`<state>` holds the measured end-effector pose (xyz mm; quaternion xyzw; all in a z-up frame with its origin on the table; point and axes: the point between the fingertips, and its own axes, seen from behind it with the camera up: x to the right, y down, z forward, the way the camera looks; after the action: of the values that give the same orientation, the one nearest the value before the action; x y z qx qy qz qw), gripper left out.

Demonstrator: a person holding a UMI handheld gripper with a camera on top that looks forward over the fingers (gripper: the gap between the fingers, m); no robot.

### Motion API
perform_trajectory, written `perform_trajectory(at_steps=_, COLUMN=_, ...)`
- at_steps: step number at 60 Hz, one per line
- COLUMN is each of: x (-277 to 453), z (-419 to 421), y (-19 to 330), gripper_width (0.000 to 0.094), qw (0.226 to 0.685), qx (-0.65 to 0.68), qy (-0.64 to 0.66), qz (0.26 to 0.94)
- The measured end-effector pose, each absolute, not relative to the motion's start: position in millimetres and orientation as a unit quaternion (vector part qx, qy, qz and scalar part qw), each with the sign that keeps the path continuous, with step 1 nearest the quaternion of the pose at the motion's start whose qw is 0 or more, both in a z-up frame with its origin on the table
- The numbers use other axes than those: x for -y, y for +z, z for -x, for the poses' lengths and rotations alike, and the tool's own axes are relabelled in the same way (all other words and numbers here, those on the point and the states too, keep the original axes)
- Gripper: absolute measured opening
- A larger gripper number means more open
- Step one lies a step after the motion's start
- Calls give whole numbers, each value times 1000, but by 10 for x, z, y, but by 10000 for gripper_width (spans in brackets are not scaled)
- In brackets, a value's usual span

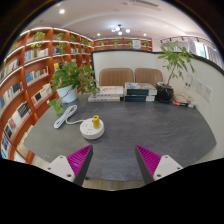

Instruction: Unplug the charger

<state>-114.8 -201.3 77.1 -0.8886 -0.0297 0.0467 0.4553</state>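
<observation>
A round white power socket lies on the grey table, with a small yellowish charger plugged into its top. A white cable loops from it to the left, toward the plant. My gripper is open and empty. Its two magenta pads stand wide apart near the table's front edge. The socket sits ahead of the left finger, well beyond the fingertips.
A potted plant stands at the back left of the table. White boxes, a dark device and another plant line the far edge. Bookshelves fill the left wall. A sofa stands behind.
</observation>
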Motion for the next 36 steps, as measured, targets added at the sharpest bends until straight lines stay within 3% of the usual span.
perform_trajectory(at_steps=10, x=1338, z=1588, y=481, gripper_width=857, qw=453, qx=25, qy=36, qz=890)
perform_trajectory(at_steps=17, x=898, z=1775, y=437, gripper_width=799, qw=465, qx=25, qy=26, qz=884)
perform_trajectory(at_steps=21, x=686, z=1882, y=436, gripper_width=691, qw=478, qx=26, qy=25, qz=878)
perform_trajectory(at_steps=25, x=534, z=1929, y=370, gripper_width=443, qw=484, qx=29, qy=13, qz=875)
perform_trajectory(at_steps=27, x=485, z=1922, y=312, gripper_width=394, qw=482, qx=34, qy=0, qz=876)
perform_trajectory(at_steps=31, x=446, z=1953, y=231, gripper_width=160, qw=479, qx=46, qy=-9, qz=877)
perform_trajectory(at_steps=36, x=435, z=1960, y=226, gripper_width=105, qw=490, qx=16, qy=6, qz=872)
